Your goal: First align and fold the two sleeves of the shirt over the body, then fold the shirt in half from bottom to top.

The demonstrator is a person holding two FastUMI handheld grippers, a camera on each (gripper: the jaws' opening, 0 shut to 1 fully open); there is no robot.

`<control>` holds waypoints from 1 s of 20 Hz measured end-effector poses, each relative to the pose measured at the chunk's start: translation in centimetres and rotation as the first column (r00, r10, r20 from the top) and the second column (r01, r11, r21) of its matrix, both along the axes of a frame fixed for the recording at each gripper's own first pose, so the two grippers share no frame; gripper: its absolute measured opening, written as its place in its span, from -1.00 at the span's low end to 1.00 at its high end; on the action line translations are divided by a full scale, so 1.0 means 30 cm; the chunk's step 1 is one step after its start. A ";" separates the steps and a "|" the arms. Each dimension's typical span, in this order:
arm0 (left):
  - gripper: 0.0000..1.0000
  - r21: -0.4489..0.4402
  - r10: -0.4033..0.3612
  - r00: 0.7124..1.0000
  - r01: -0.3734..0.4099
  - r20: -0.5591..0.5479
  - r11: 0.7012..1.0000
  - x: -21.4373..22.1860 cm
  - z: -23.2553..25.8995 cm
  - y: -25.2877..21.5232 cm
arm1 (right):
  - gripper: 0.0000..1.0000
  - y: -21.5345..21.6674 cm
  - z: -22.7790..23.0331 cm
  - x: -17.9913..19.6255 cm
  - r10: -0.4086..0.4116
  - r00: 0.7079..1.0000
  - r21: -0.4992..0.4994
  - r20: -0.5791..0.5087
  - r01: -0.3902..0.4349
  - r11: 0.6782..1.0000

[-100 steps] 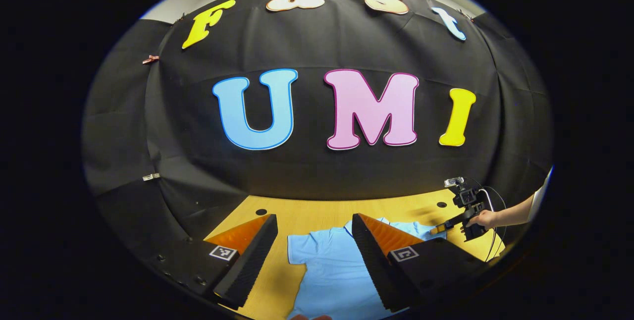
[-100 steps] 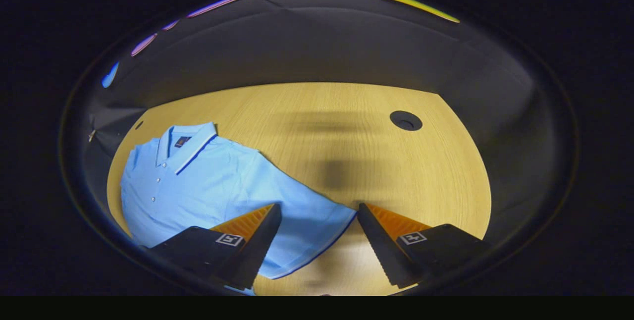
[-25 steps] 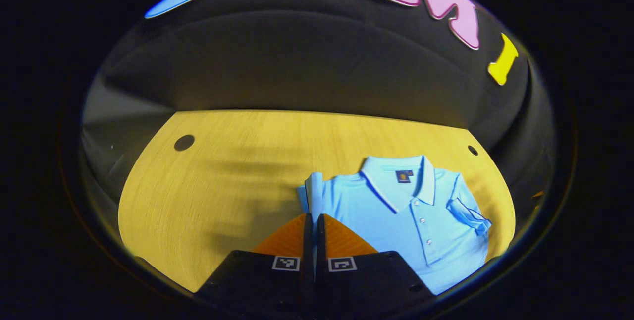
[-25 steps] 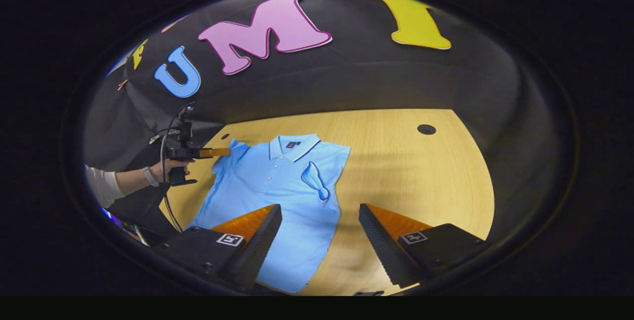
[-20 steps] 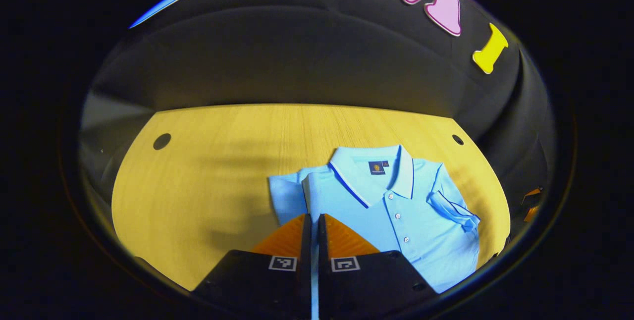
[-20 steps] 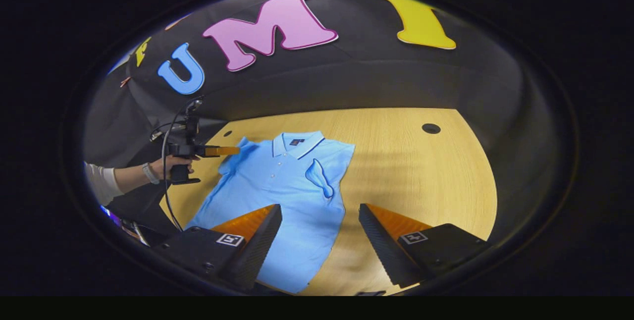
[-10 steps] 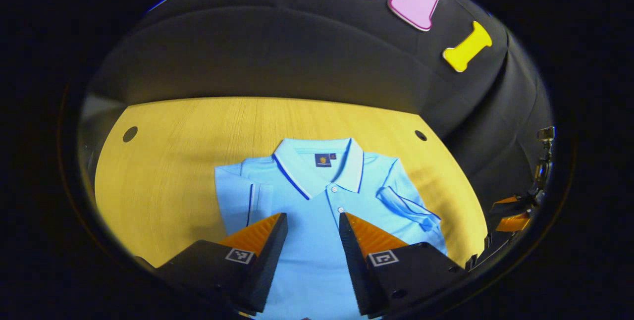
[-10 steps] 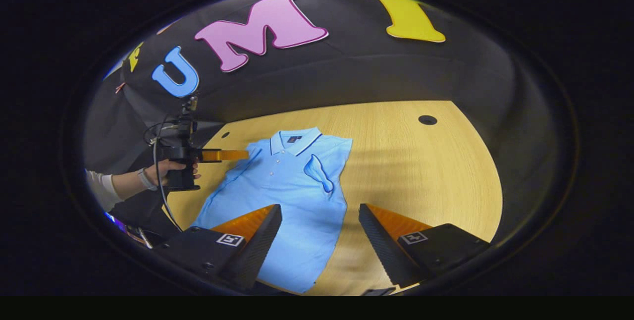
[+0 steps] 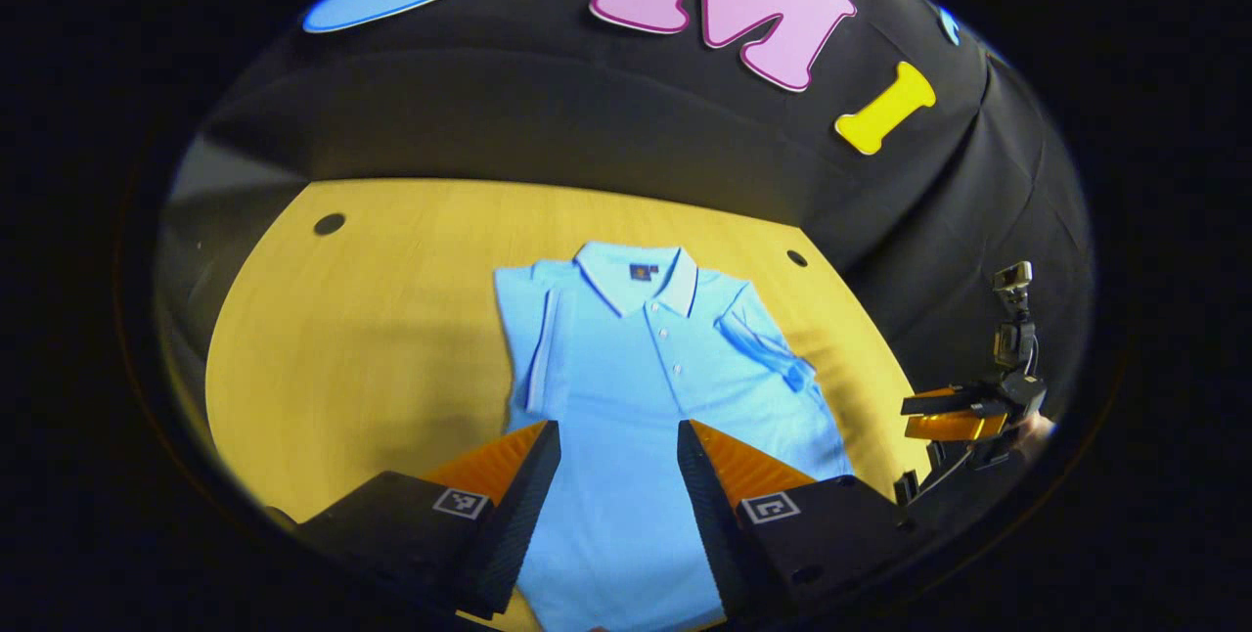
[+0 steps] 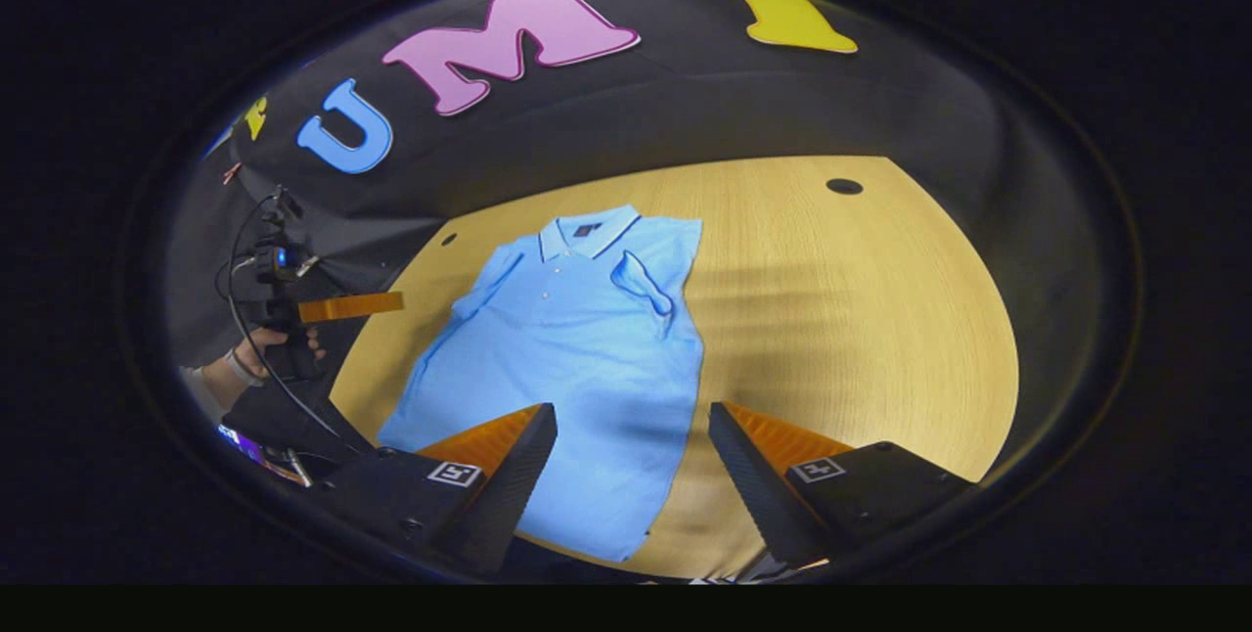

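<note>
A light blue short-sleeved polo shirt [image 9: 636,387] is lying face up on the yellow wooden table [image 9: 372,319], collar pointing toward the black cloth wall [image 9: 548,123]. Both sleeves are sitting folded in over the body: one flat along the side [image 9: 533,348], the other bunching up a bit crumpled [image 10: 646,288] near the chest. There's a small dark label [image 9: 642,271] inside the collar with a tiny mark on it, but it's too small for me to read, so no brand.

The left gripper [image 9: 611,446] is hovering over the shirt's lower half, jaws spread apart and holding nothing. The right gripper [image 10: 631,431] is hanging over the shirt's bottom edge, also spread wide with nothing between the fingers. A hand [image 10: 279,343] is gripping the left gripper's handle off to the side of the table in the right gripper view.
</note>
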State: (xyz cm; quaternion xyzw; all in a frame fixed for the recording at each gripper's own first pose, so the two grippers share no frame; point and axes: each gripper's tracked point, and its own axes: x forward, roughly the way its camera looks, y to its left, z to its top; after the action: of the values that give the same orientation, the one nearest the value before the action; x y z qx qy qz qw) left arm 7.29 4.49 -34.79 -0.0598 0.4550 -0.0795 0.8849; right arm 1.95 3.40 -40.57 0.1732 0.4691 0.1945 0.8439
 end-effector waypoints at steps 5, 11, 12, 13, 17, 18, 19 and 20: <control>0.58 -0.009 0.058 0.994 -0.059 -0.094 0.998 -0.305 -0.062 0.099 | 0.96 0.030 -0.085 -0.184 0.020 0.997 0.016 -0.074 -0.019 1.000; 0.58 -0.030 0.090 0.976 -0.098 -0.197 0.995 -0.550 -0.167 0.157 | 0.96 0.077 -0.143 -0.363 0.015 0.988 0.102 -0.155 0.001 0.995; 0.58 -0.038 0.090 0.973 -0.100 -0.210 0.994 -0.582 -0.178 0.159 | 0.95 0.078 -0.155 -0.389 0.011 0.986 0.106 -0.166 0.007 0.994; 0.58 -0.048 0.088 0.972 -0.101 -0.219 0.994 -0.610 -0.188 0.159 | 0.95 0.080 -0.165 -0.413 0.009 0.985 0.112 -0.174 0.011 0.994; 0.58 -0.067 0.082 0.964 -0.102 -0.254 0.992 -0.700 -0.253 0.169 | 0.95 0.094 -0.210 -0.496 -0.011 0.975 0.145 -0.221 0.044 0.988; 0.58 -0.079 0.078 0.961 -0.103 -0.266 0.992 -0.722 -0.271 0.165 | 0.96 0.109 -0.204 -0.493 -0.017 0.977 0.176 -0.212 0.056 0.983; 0.57 -0.101 0.075 0.964 -0.104 -0.255 0.989 -0.725 -0.263 0.152 | 0.94 0.113 -0.196 -0.502 -0.024 0.975 0.191 -0.220 0.068 0.979; 0.59 -0.127 0.072 0.965 -0.107 -0.251 0.986 -0.723 -0.257 0.140 | 0.95 0.126 -0.192 -0.500 -0.027 0.973 0.215 -0.228 0.078 0.973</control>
State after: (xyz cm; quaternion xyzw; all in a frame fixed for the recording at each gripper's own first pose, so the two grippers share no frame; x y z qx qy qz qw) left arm -14.41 8.69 -42.49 -0.1513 0.5512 -0.0628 0.8181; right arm -13.05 7.18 -46.33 0.2999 0.5314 0.2027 0.7659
